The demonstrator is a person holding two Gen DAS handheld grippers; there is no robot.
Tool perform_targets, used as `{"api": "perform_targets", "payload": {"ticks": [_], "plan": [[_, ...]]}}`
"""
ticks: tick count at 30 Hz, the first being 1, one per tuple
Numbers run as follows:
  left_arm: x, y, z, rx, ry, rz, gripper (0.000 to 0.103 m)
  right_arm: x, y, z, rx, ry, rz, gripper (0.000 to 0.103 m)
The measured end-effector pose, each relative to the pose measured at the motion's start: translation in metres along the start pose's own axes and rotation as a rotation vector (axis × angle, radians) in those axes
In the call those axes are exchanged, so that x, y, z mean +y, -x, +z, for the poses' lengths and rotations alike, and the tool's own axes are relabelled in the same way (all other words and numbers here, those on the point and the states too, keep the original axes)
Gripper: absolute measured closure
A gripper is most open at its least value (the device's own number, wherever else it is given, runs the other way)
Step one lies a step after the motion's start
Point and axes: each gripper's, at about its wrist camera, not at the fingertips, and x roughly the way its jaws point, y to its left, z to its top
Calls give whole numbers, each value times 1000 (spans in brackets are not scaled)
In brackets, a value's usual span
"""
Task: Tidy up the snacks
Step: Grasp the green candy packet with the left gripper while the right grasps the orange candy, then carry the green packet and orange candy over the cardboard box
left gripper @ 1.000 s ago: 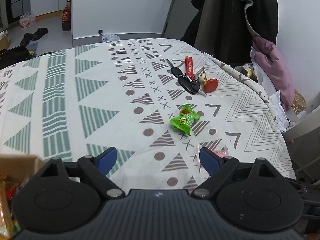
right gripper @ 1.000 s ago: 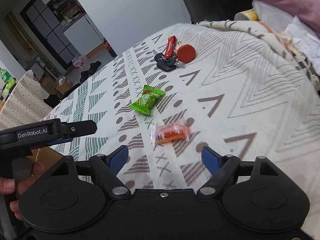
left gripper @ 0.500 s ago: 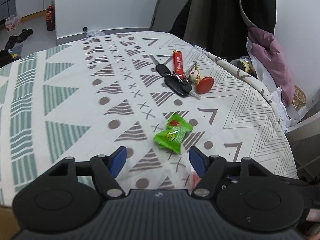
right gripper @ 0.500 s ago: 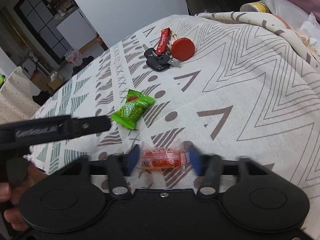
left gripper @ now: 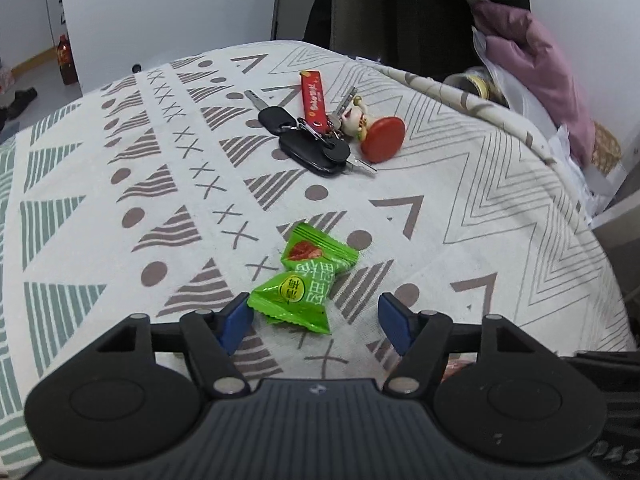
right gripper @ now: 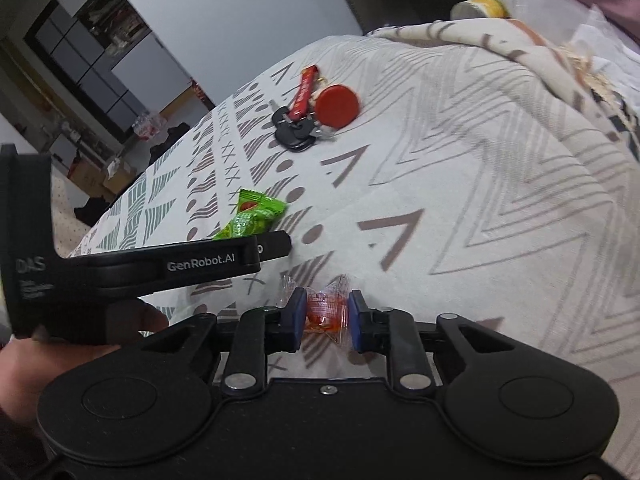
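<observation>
Left wrist view shows the patterned tablecloth point(left gripper: 100, 184) covering the whole table, and on it, far from me, a bunch of keys point(left gripper: 316, 148) with a red strap and a round red tag; these are not snacks, so I leave them. Nearer lies the green wrapped candy point(left gripper: 306, 280), between the blue fingertips of my left gripper point(left gripper: 316, 318), which is spread wide and holds nothing; the left pad is just beside the wrapper's corner. In the right wrist view, my right gripper point(right gripper: 323, 314) is clenched on the small orange candy in clear wrapper point(right gripper: 325, 310), which sits on the cloth between the two pads. I judge that the step in hand is picking up both candies at once. For the next move, I think the left tongs must go a little forward and then squeeze, and the right must lift straight up without crushing the thin wrapper. Where the candies should go, I cannot see.
</observation>
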Motion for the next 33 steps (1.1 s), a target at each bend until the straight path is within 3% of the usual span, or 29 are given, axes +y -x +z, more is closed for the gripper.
{"api": "perform_targets", "payload": {"ticks": [2, 7, 18, 33], "plan": [[-3, -2, -1, -11, -17, 13, 37, -4, 4, -2, -4, -10, -4, 82], [-3, 0, 1, -19, -11, 36, 77, -10, 12, -5, -12, -34, -13, 82], [-1, 40, -11, -17, 12, 37, 80, -2, 42, -11, -50, -39, -5, 84], [3, 135, -41, -77, 45, 44, 80, 31, 103, -20, -143, 15, 39, 85]]}}
